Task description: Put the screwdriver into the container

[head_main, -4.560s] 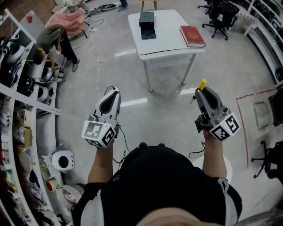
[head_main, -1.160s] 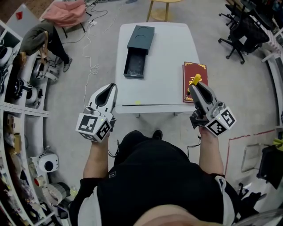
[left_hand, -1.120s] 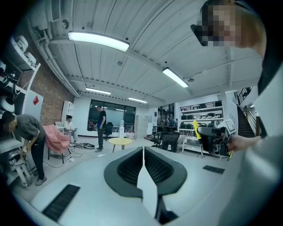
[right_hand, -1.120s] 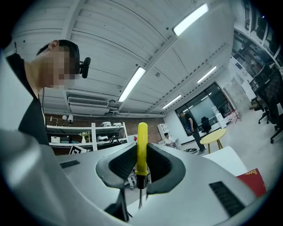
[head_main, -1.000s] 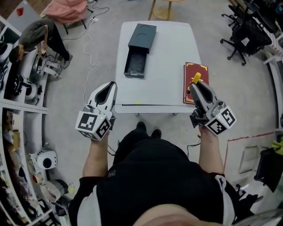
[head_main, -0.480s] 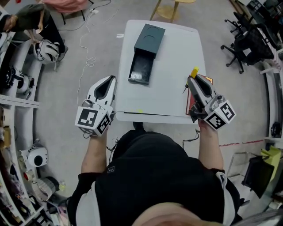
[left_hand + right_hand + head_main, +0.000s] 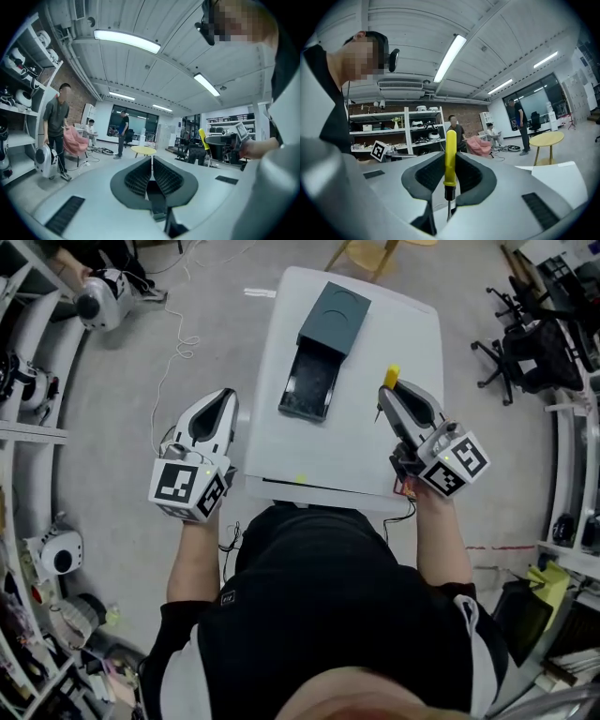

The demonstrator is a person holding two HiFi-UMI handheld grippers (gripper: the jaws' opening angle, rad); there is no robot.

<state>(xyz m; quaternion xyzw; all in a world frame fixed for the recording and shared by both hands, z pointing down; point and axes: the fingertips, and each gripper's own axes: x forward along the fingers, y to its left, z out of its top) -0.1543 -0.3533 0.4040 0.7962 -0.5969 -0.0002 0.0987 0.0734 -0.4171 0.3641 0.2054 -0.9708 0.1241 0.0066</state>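
Table (image 7: 281,442) in white, with a dark container (image 7: 323,348) lying toward its far edge, drawer slid open toward the middle. Left gripper (image 7: 223,397) just off the table's left edge, jaws pressed together on nothing. Right gripper (image 7: 387,397) over the table by its right edge, jaws clamped on the yellow-handled screwdriver (image 7: 450,157), handle poking past the fingertips, right of the container and apart from it.

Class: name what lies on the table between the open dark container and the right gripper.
Head view: only bare white table separates container and right gripper.
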